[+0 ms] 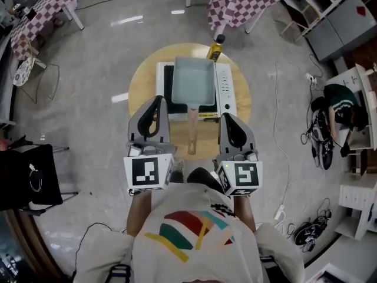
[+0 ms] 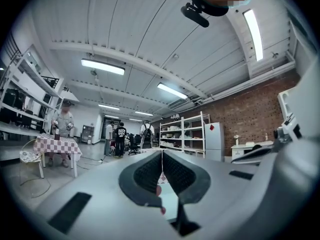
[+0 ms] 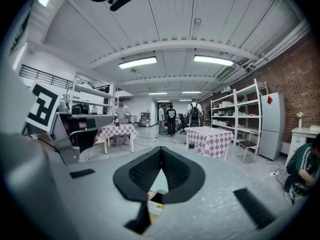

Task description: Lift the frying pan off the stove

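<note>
Sitting on the white stove [image 1: 225, 87] — rectangular pale-blue frying pan [image 1: 193, 80], only its bare floor showing; left gripper [image 1: 158, 100] and right gripper [image 1: 226, 117] both pinched closed, holding nothing

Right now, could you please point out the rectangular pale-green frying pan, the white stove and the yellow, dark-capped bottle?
rectangular pale-green frying pan [image 1: 193, 81]: head view, its flat inner floor.
white stove [image 1: 225, 90]: head view, bare right-hand strip.
yellow, dark-capped bottle [image 1: 215, 51]: head view, its yellow body.
</note>
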The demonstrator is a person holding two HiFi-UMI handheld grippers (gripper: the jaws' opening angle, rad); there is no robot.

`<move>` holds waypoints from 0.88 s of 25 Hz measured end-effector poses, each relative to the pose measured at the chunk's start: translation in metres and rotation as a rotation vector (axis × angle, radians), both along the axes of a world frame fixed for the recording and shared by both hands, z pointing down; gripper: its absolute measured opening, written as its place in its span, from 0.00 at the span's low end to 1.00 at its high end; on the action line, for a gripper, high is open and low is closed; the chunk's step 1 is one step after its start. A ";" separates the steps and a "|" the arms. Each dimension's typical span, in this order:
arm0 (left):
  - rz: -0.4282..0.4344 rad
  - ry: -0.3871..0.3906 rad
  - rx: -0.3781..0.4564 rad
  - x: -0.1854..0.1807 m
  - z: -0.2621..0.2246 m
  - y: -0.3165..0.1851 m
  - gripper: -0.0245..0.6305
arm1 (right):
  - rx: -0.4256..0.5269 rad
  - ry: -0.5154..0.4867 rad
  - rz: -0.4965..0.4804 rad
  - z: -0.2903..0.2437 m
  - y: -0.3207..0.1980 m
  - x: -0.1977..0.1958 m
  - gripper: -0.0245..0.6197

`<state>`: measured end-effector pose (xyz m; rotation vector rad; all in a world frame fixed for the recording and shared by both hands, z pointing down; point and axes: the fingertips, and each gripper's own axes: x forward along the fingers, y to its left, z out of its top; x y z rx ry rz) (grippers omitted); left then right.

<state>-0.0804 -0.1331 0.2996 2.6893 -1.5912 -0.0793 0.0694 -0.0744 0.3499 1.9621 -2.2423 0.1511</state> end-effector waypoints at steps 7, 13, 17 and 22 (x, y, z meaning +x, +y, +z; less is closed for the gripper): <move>0.003 -0.023 0.013 0.020 -0.001 -0.030 0.05 | -0.010 -0.025 0.000 0.003 -0.028 0.016 0.02; -0.037 -0.029 0.017 0.029 -0.006 -0.038 0.05 | -0.002 -0.051 -0.036 -0.002 -0.042 0.034 0.02; -0.052 -0.041 0.031 0.035 -0.009 -0.041 0.05 | -0.022 -0.099 -0.094 -0.002 -0.052 0.039 0.02; -0.066 -0.050 0.042 0.033 -0.007 -0.042 0.05 | -0.182 -0.327 -0.240 0.030 -0.054 0.027 0.13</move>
